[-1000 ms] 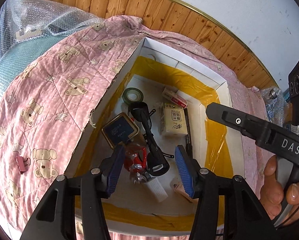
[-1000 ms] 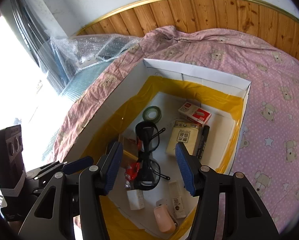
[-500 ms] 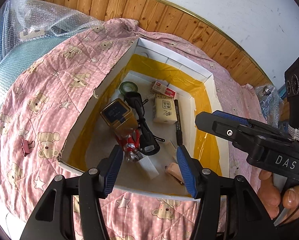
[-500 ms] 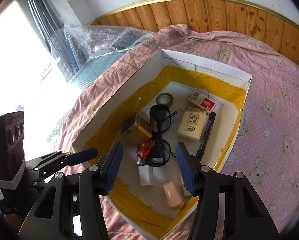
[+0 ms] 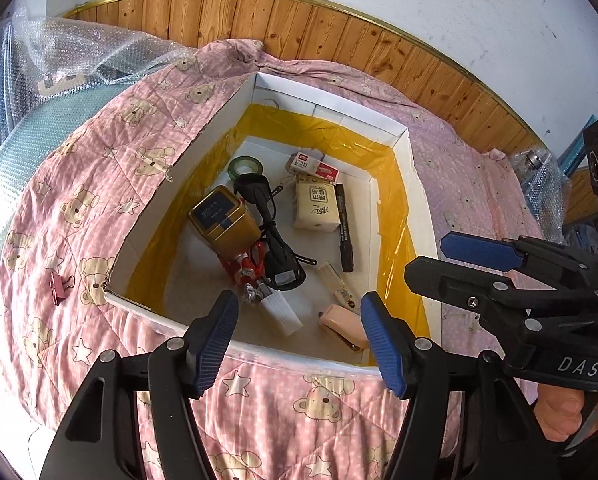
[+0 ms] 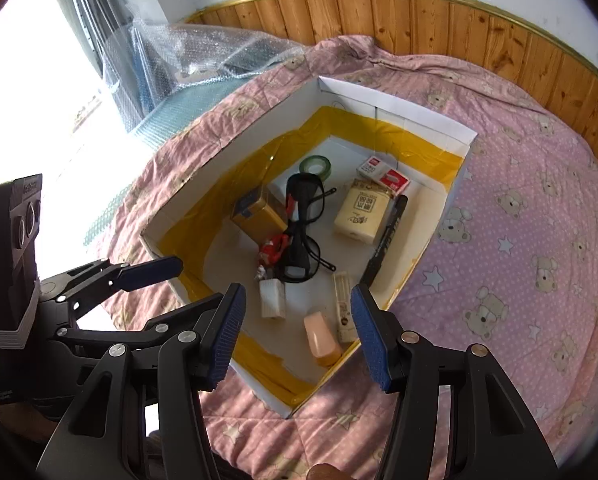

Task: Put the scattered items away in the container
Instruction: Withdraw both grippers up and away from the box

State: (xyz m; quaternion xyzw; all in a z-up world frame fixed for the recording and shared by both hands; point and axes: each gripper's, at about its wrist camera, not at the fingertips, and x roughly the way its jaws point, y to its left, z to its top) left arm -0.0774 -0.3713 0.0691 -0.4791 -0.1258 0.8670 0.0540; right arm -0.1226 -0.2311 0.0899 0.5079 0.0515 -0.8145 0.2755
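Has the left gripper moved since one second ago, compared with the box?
Yes. The left gripper has pulled back and up, away from the box. Before, its fingers were over the things inside; now they are over the near rim, open and empty.

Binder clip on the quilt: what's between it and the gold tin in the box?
In the left wrist view, bear-print quilt and the box's white left wall with its yellow tape separate the pink binder clip from the gold tin.
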